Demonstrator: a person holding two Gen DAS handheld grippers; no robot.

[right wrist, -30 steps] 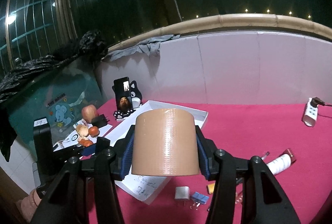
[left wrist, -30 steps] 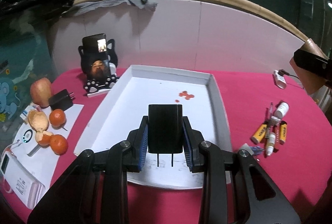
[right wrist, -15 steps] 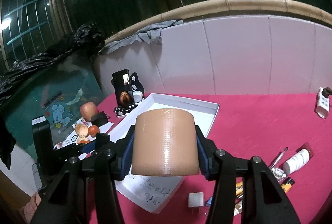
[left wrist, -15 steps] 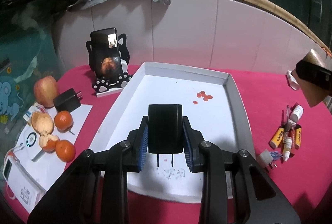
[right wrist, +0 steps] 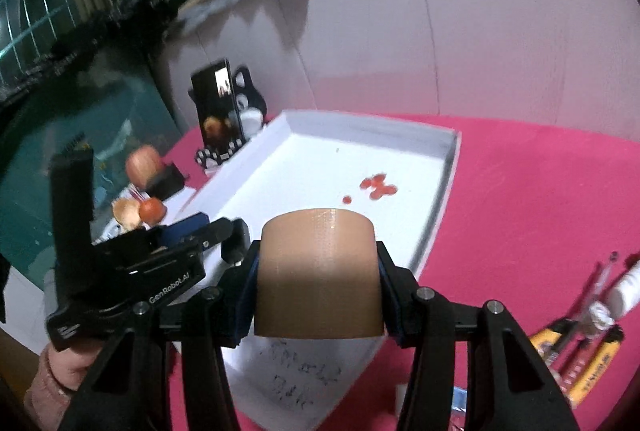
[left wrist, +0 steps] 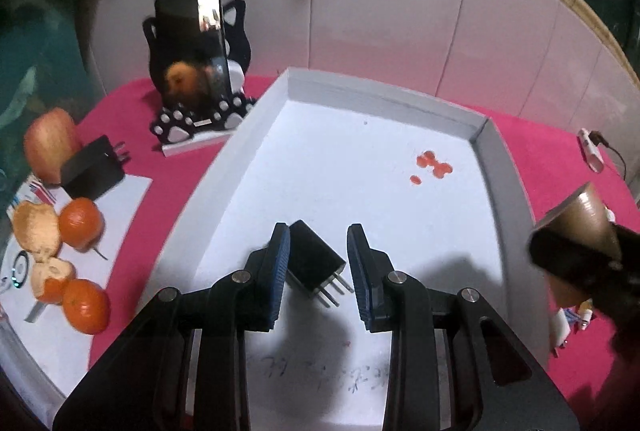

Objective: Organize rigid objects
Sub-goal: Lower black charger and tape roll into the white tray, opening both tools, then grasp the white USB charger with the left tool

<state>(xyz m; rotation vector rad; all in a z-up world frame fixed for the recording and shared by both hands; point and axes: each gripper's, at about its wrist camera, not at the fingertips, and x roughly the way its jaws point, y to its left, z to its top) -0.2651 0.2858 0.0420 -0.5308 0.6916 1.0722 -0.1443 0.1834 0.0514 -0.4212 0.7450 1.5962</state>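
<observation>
My left gripper [left wrist: 320, 263] is open low over the white tray [left wrist: 384, 99]. A black plug adapter [left wrist: 314, 263] lies tilted on the tray floor between the fingers, prongs pointing toward me, touching the left pad. My right gripper [right wrist: 318, 283] is shut on a roll of brown tape [right wrist: 318, 271] and holds it above the tray's near right corner. The tape roll also shows at the right edge of the left wrist view [left wrist: 576, 227]. The left gripper shows in the right wrist view [right wrist: 192, 235] at the tray's left side.
A phone on a cat-shaped stand [left wrist: 196, 71] stands left of the tray. A second black adapter [left wrist: 94, 169], an apple [left wrist: 48, 145] and oranges [left wrist: 82, 221] lie at the left. Tubes and pens [right wrist: 592, 327] lie on the pink cloth at the right. A white wall rises behind.
My left gripper moved forward and down into the tray, opened and let go of the black adapter, which now lies tilted. My right gripper moved closer to the tray with the tape.
</observation>
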